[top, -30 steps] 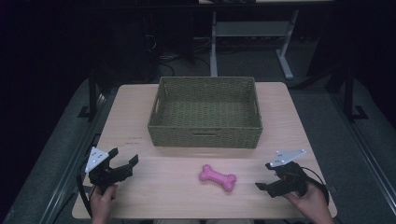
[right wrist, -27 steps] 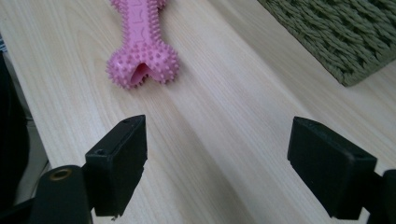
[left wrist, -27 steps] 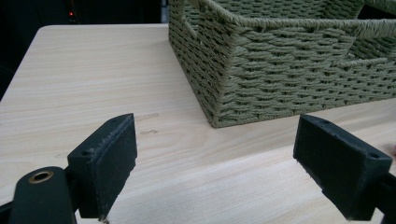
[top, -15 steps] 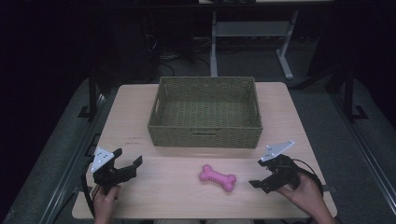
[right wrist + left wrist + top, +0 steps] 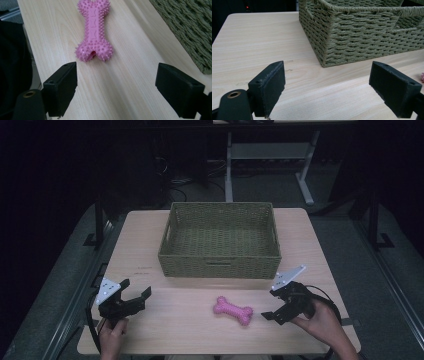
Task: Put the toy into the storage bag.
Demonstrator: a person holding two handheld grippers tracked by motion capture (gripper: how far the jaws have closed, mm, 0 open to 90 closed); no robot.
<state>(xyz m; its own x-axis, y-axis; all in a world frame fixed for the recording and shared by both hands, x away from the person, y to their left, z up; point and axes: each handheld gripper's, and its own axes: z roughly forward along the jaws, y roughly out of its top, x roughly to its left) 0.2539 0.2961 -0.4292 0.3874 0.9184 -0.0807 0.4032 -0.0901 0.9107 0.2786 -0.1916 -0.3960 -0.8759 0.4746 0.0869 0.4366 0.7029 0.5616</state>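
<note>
Basically the right gripper [image 5: 276, 305] points at the spiky pink bone toy [image 5: 233, 310], jaws wide and empty, lined up to grab. Left gripper [image 5: 134, 296] idles, gaping, empty.

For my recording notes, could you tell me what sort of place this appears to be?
Probably a lab or workshop bay set up for recording, not a home. A small wooden table stands on grey floor in a dark room, cables trail behind it beside a metal desk frame, and it bears just a basket and a bone toy.
</note>
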